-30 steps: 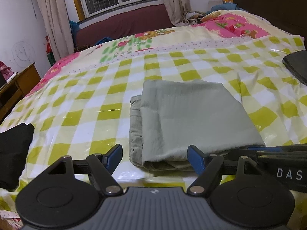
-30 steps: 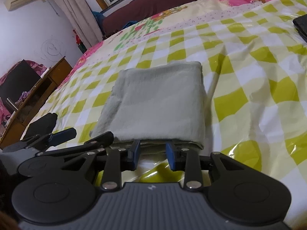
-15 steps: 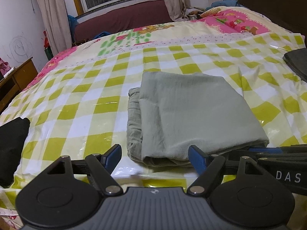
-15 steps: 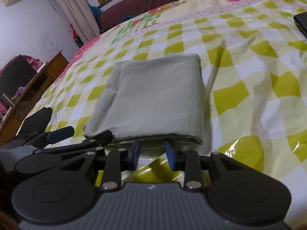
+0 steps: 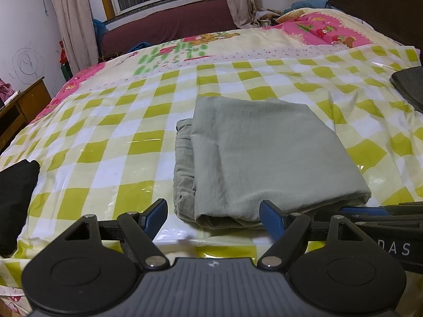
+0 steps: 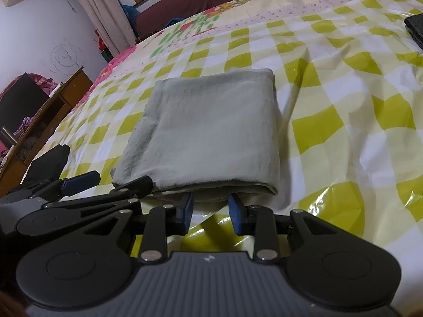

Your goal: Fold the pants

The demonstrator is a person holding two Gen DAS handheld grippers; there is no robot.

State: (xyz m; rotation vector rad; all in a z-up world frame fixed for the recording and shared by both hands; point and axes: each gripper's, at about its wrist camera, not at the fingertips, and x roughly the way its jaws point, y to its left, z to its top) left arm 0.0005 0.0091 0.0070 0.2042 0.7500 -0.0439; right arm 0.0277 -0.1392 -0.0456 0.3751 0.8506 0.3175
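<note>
The grey-green pants (image 5: 264, 153) lie folded into a flat rectangle on the yellow-checked plastic sheet (image 5: 119, 145) of the bed. Some layers stick out along their left side. My left gripper (image 5: 212, 211) stands wide open at the near edge of the pants (image 6: 208, 126), one blue fingertip to each side of the near-left corner, with no pad pressing. My right gripper (image 6: 211, 207) sits just short of the near edge, its jaws a narrow gap apart and nothing clamped between them. It also shows in the left wrist view as the right gripper (image 5: 370, 216) beside the near-right corner.
A black garment (image 5: 15, 200) lies at the sheet's left edge. A dark folded item (image 5: 409, 87) rests at the far right. A wooden desk (image 5: 23, 105) stands left of the bed, a dark headboard (image 5: 370, 0) at the back right.
</note>
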